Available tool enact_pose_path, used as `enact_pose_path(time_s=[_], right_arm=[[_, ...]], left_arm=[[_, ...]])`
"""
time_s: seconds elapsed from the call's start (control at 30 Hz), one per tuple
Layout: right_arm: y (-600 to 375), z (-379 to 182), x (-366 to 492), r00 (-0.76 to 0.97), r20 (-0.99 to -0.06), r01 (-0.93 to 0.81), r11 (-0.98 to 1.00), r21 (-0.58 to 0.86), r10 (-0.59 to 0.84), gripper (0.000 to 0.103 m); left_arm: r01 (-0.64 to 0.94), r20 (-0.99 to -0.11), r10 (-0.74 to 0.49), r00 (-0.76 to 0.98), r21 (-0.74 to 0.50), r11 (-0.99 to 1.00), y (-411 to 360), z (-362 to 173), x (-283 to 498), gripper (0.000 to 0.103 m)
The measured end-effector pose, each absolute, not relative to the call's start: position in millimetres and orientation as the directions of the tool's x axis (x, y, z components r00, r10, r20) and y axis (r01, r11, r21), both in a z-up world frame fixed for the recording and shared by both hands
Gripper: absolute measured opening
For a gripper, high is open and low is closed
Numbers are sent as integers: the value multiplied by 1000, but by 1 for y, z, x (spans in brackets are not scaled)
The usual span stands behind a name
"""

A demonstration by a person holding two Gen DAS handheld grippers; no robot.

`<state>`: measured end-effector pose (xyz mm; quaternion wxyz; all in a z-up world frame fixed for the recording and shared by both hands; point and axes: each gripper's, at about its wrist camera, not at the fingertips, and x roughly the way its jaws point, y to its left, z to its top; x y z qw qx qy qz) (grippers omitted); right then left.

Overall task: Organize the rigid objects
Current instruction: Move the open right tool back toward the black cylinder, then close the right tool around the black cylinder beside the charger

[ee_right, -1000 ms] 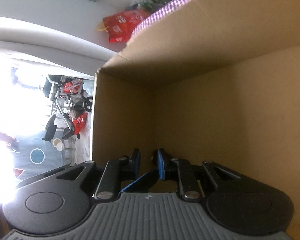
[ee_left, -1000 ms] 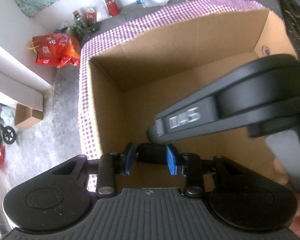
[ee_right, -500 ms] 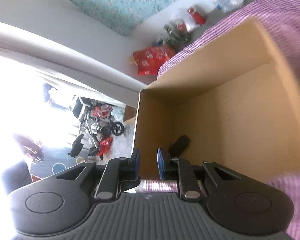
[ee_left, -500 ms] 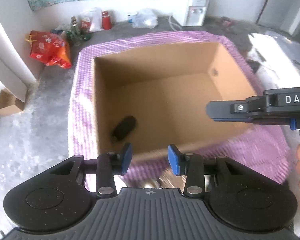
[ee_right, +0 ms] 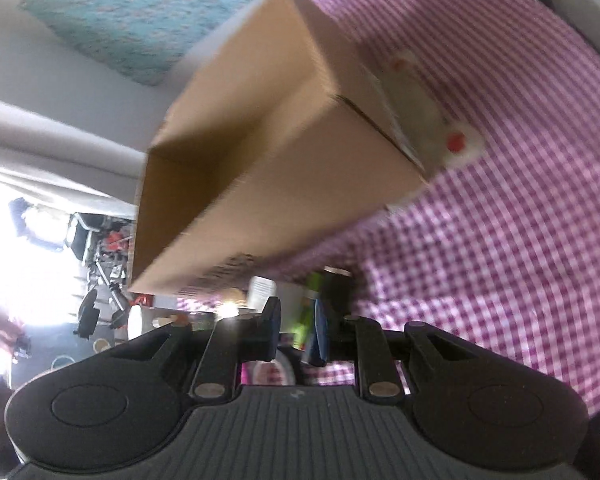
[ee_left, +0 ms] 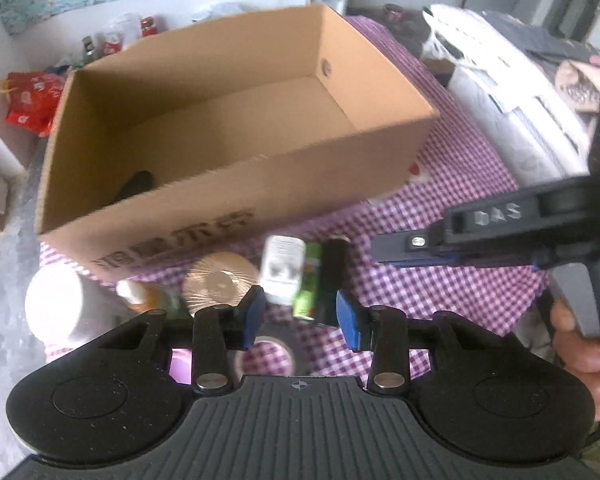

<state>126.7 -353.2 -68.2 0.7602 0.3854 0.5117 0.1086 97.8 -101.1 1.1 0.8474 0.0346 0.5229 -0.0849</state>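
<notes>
An open cardboard box (ee_left: 236, 200) stands on the purple checked cloth (ee_left: 440, 280); a black object (ee_left: 134, 186) lies in its near left corner. In front of the box lie a white item (ee_left: 280, 268), a green item (ee_left: 310, 284), a black bar (ee_left: 332, 276), a tan round disc (ee_left: 220, 280), an orange-capped bottle (ee_left: 140, 296) and a white lid (ee_left: 54, 304). My left gripper (ee_left: 300, 320) is open and empty, above these items. My right gripper (ee_right: 296, 332) is slightly open and empty; it also shows at the right in the left wrist view (ee_left: 384, 246).
A tape roll (ee_left: 266, 354) and a pink item (ee_left: 180, 364) lie under the left gripper. White bags and dark cloth (ee_left: 512, 92) lie at the right. Red bags (ee_left: 28, 104) and bottles (ee_left: 108, 44) sit on the floor behind the box.
Both grippers have drawn back out of the box and toward the near side. The left gripper let go of the black object, which now lies in the box; loose items in front came into view.
</notes>
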Motion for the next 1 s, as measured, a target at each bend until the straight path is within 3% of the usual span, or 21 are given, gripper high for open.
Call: enact_pose_path(time_s=[0.37,1.0], right_arm=[[-344,-93,141,394,-722,246,691,679,569,22],[-351,-117,138,362,-702,288,643,710,613,23]], left_arm=[[259,-912,-123,392,-19,966,-124,-36,109,34],[263,-936,-206,285,-131,956,-130,-59,111,30]])
